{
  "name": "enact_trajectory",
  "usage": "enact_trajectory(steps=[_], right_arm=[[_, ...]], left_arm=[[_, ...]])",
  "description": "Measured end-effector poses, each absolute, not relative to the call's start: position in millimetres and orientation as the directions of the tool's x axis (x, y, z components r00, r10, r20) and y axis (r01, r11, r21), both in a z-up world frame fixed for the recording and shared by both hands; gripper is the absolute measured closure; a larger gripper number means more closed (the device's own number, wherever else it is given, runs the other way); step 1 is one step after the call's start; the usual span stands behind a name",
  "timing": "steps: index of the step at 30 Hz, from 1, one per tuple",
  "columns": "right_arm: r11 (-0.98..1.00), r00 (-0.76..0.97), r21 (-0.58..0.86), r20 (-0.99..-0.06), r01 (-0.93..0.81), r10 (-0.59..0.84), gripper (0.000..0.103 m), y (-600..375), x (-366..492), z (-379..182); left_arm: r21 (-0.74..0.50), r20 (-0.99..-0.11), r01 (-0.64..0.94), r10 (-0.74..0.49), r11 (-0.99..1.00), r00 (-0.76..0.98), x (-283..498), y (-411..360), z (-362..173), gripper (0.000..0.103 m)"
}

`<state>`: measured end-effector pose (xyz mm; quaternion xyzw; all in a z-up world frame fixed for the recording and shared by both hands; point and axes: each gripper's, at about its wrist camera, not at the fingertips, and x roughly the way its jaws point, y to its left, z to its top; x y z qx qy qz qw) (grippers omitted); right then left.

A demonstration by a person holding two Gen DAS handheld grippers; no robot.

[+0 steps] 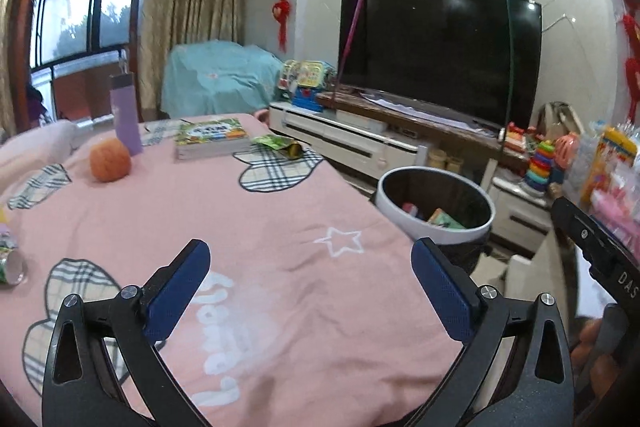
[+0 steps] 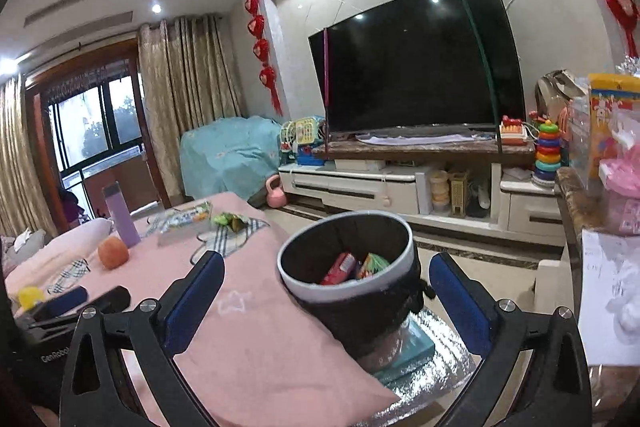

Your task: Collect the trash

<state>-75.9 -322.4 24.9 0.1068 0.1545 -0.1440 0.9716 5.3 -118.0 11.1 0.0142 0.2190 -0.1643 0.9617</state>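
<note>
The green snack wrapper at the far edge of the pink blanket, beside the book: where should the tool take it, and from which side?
Grip the green snack wrapper at its raised, crumpled end nearest the book, coming from above and the near side. It lies almost flat on the pink blanket, so only that lifted fold gives the pads something to pinch.

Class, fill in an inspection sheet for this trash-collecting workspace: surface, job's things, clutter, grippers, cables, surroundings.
Surface: pink quilted blanket with plaid patches.
Job's things: round white-rimmed black bin beside the blanket, holding red and green packets; green foil wrapper near the far edge.
Clutter: orange ball, lilac bottle, green book.
Grippers: left gripper and right gripper open, nothing between the fingers.
Cables: nothing seen.
Surroundings: black television, white cabinet, toys.
</note>
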Motion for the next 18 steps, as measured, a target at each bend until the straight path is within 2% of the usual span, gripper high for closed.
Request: enact_trajectory(steps=[18], right_arm=[[0.938,0.89,0.091,-0.358,0.334,-0.282,0.0,-309,-79,3]], left_arm=[[0.011,-0.393,0.21,-0.189,0.978,0.9,-6,-105,2,0.0]])
